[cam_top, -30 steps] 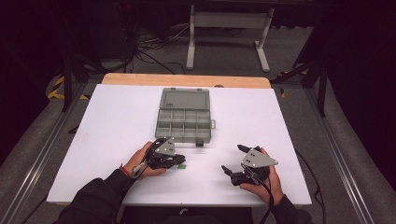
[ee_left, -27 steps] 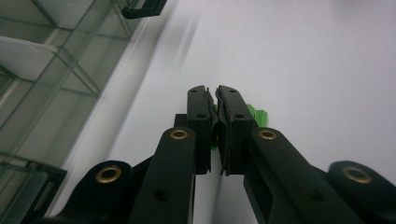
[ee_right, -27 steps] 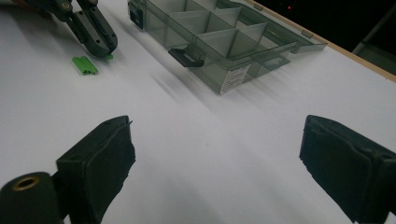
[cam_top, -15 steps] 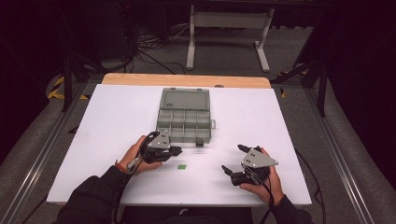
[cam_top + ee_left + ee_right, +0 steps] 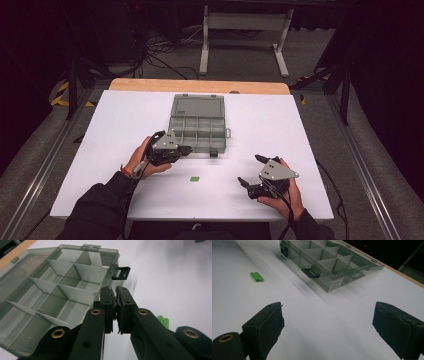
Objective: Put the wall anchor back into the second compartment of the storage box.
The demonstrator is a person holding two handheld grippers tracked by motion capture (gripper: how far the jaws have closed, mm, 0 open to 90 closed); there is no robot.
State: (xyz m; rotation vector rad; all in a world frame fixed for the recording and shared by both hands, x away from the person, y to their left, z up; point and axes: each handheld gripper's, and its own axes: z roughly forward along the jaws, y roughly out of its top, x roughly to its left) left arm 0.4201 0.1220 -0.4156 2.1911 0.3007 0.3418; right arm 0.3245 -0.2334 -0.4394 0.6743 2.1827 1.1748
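**Left gripper carried from the green piece up to the box's near edge**

Since a second ago the left gripper has moved away from the small green piece toward the far side, and now sits at the near left corner of the open compartment box. The green piece, then right at its jaws, lies alone on the white table. The right gripper has not shifted.

Left gripper: in its own view the jaws stand nearly closed, a thin slit between the pads. A sliver of green shows in that slit just behind the pads. I judge it a second small green part held there, but too little is visible to be sure. The jaw tips sit over the box's near wall, beside the black latch.

Right gripper: jaws wide apart, nothing between them, resting low over the near right of the table.

Key relation: the compartments lie just beyond the left jaw tips, toward the far side. The box's long axis runs left to right, lid folded flat on the far side. If a part is held, the drop calls only for a short reach forward over the wall. The loose green piece lies between the two grippers, near of the box, roughly as close to one as to the other. In the right gripper view its long axis runs slantwise.

Writing: a white label sits on the box's end wall. The print is too small to read. No brand legible.
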